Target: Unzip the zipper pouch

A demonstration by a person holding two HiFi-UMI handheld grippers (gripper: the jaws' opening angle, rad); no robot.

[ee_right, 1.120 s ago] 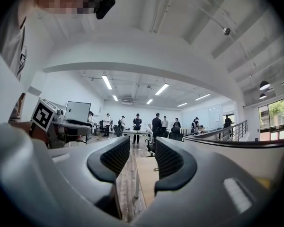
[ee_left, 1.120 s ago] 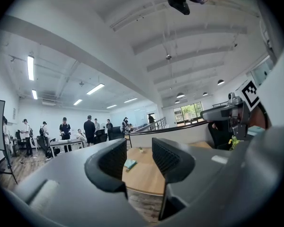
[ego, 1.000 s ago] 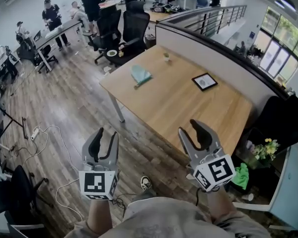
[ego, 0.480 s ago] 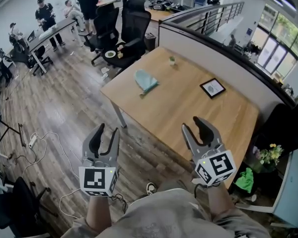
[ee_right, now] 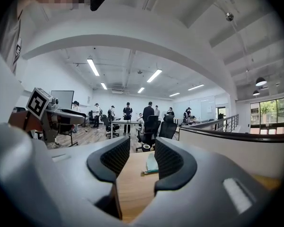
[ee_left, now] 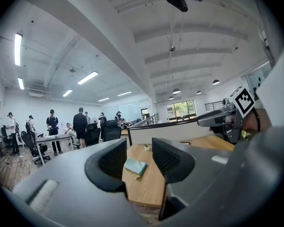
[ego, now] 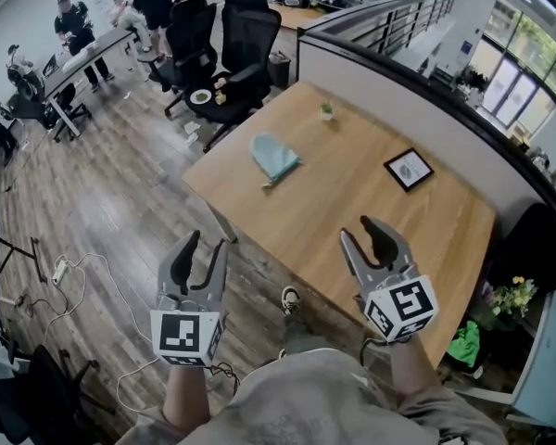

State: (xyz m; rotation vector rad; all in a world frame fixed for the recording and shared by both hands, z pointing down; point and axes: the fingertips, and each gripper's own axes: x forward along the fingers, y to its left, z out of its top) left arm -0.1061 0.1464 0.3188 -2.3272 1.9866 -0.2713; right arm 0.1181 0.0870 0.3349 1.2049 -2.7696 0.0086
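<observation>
A pale teal zipper pouch (ego: 274, 158) lies flat near the far left corner of a wooden table (ego: 352, 202). It also shows between the jaws in the left gripper view (ee_left: 135, 166) and the right gripper view (ee_right: 151, 164). My left gripper (ego: 205, 251) hangs open over the wood floor, short of the table's near edge. Over the table's near edge my right gripper (ego: 368, 238) is open too. Both hold nothing and are far from the pouch.
A framed picture (ego: 409, 169) and a tiny potted plant (ego: 326, 111) sit on the table. Black office chairs (ego: 244, 40) stand beyond its far corner. People work at a desk (ego: 83, 54) at the back left. Cables (ego: 93, 258) trail on the floor.
The view has advanced toward the table: the pouch and table sit lower and nearer in the head view. Both grippers stay open and keep their places in the picture.
</observation>
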